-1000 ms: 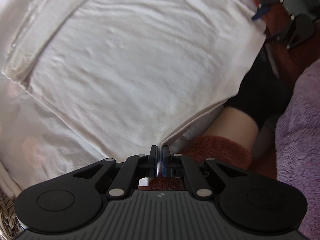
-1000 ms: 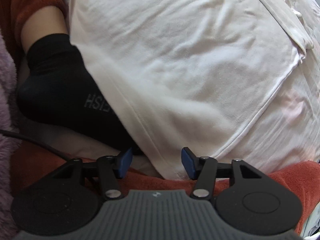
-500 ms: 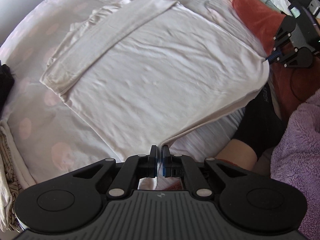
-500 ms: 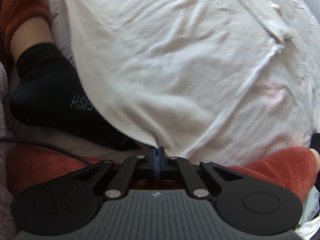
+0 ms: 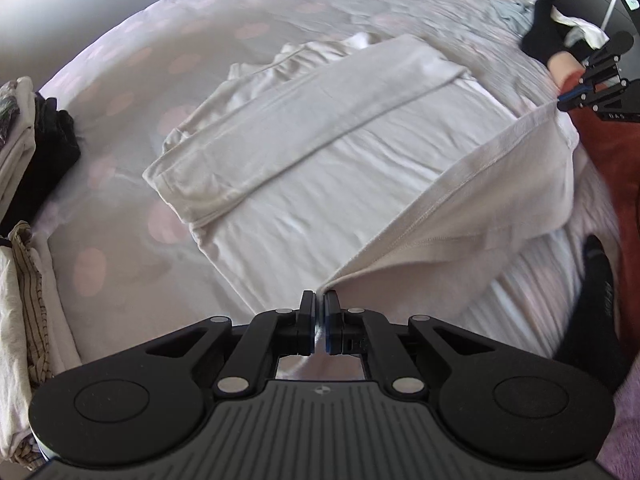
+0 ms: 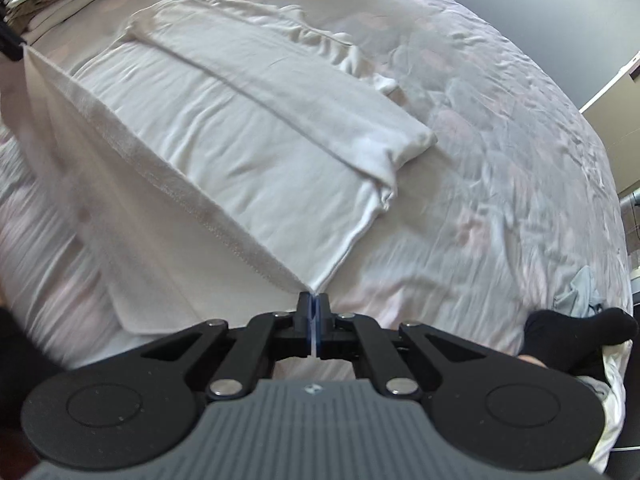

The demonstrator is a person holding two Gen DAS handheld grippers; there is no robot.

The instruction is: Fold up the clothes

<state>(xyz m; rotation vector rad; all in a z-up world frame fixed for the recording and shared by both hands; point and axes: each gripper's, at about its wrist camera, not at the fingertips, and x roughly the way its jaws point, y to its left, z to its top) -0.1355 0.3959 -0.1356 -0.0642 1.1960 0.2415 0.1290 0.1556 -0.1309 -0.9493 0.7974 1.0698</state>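
While its jaws are pressed together on one corner of the white garment (image 5: 344, 184), the left gripper (image 5: 319, 322) holds that corner lifted off the bed (image 5: 168, 60). The right gripper (image 6: 313, 314) pinches the other corner of the same near hem in the same way. Between the two pinch points the hem runs taut and straight, clear of the bedding, and this seems to be the reason for the two-corner grip: it keeps the edge level so it can be carried over in one piece without sagging in the middle.

Beyond the raised hem, the rest of the garment lies flat on the bed, its far side carrying a long strip already laid over onto the body, probably a sleeve and side turned in. Judging by that, the piece is partly folded lengthwise, and the lifted hem fits a fold of the lower part toward the far end.

Further from the garment, at the bed's left edge, sits a stack of clothes (image 5: 24, 140). On the near side of the garment are the person's black-socked feet (image 6: 576, 332), close to the right gripper.
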